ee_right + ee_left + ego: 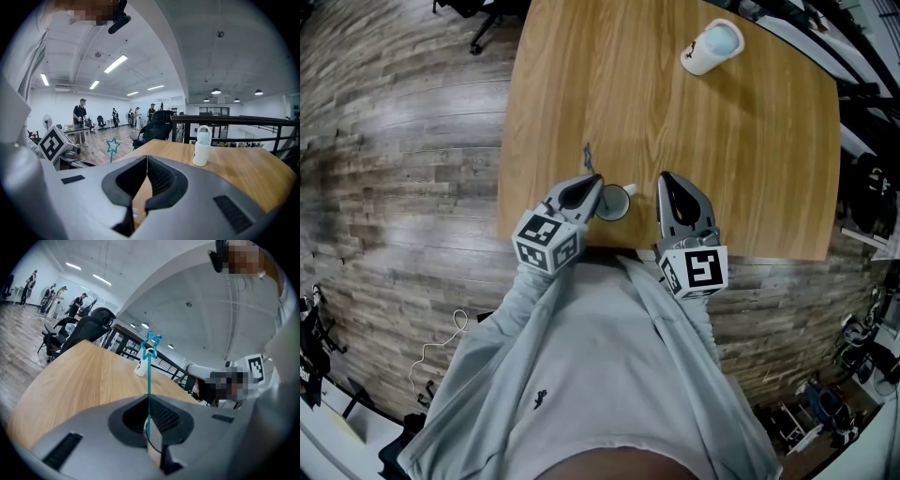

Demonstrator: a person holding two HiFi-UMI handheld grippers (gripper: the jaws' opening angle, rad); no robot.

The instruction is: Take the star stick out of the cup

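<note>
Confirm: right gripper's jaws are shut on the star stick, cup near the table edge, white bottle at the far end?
Wrong gripper. The left gripper view shows the left gripper shut on the star stick; the right gripper is shut on nothing. The cup near the table edge and the white bottle at the far end are as stated.

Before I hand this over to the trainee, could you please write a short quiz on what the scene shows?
1. True or false: the left gripper is shut on the star stick.
2. Choose one. The right gripper is: A wide open; B shut and empty; C shut on a thing.
3. What stands on the far right part of the table?
Key: 1 true; 2 B; 3 a white bottle.
</note>
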